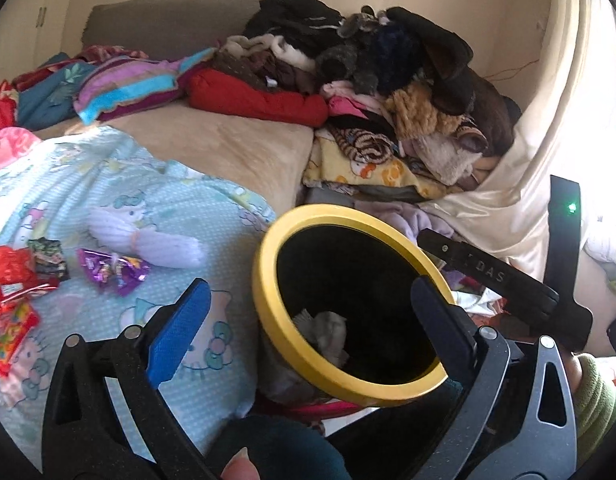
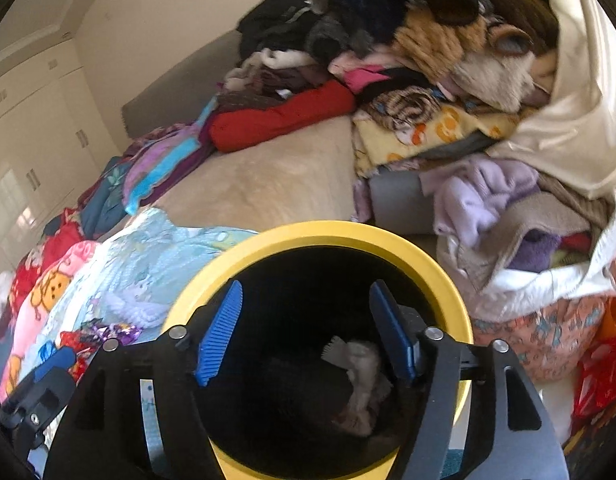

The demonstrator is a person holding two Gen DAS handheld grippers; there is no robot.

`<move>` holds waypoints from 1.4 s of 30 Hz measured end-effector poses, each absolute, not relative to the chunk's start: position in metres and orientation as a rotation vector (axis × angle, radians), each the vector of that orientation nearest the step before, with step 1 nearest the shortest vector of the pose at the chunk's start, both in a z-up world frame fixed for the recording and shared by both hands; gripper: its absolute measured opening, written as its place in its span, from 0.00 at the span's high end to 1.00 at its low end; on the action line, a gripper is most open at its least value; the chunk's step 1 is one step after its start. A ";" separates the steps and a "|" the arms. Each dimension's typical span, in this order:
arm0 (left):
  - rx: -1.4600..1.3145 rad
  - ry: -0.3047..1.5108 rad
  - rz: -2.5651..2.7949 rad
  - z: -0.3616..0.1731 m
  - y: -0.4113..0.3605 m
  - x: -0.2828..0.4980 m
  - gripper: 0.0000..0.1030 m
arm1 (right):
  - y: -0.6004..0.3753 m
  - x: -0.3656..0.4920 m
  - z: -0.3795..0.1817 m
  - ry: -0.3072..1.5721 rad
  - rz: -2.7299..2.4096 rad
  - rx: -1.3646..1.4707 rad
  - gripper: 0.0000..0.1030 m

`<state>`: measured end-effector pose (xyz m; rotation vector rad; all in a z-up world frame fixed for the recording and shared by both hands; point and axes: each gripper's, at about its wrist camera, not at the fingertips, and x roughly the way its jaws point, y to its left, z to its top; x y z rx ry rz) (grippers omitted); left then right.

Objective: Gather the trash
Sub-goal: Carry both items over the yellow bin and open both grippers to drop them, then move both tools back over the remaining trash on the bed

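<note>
My right gripper (image 2: 304, 332) hanging open and empty over the yellow-rimmed bin (image 2: 448, 280), crumpled tissue (image 2: 362, 384) lying inside — my left gripper (image 1: 308, 332) gaping wide, wrappers (image 1: 112, 270) lying far left on the blue blanket (image 1: 120, 184).

My left black two-finger gripper with blue ribbed pads (image 1: 308, 312) stands spread wide, nothing between the fingers, tilted downward. My right black gripper with blue ribbed pads (image 2: 306, 332) is parted too, gripping nothing, angled down. My fingertip (image 1: 238, 466) shows at the lower edge; green sleeve (image 1: 598, 396) beside it.
</note>
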<state>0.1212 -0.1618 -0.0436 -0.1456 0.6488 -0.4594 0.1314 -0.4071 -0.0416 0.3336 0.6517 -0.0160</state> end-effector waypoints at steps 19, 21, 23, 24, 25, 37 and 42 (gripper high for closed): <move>-0.183 0.527 -0.288 -0.016 -0.086 0.113 0.11 | -0.326 0.122 -0.019 0.609 0.179 0.180 0.30; -0.191 0.523 -0.273 -0.015 -0.078 0.113 0.11 | -0.315 0.120 -0.018 0.611 0.201 0.161 0.30; -0.204 0.518 -0.252 -0.014 -0.067 0.114 0.11 | -0.305 0.120 -0.018 0.613 0.226 0.149 0.30; -0.211 0.517 -0.241 -0.014 -0.062 0.115 0.11 | -0.299 0.120 -0.017 0.614 0.241 0.140 0.30; -0.216 0.516 -0.231 -0.015 -0.057 0.115 0.11 | -0.295 0.120 -0.017 0.613 0.248 0.131 0.30; -0.276 0.489 -0.113 -0.015 -0.003 0.115 0.11 | -0.239 0.131 -0.020 0.642 0.345 0.022 0.30; -0.309 0.484 -0.059 -0.016 0.022 0.117 0.11 | -0.221 0.147 -0.026 0.669 0.363 -0.036 0.30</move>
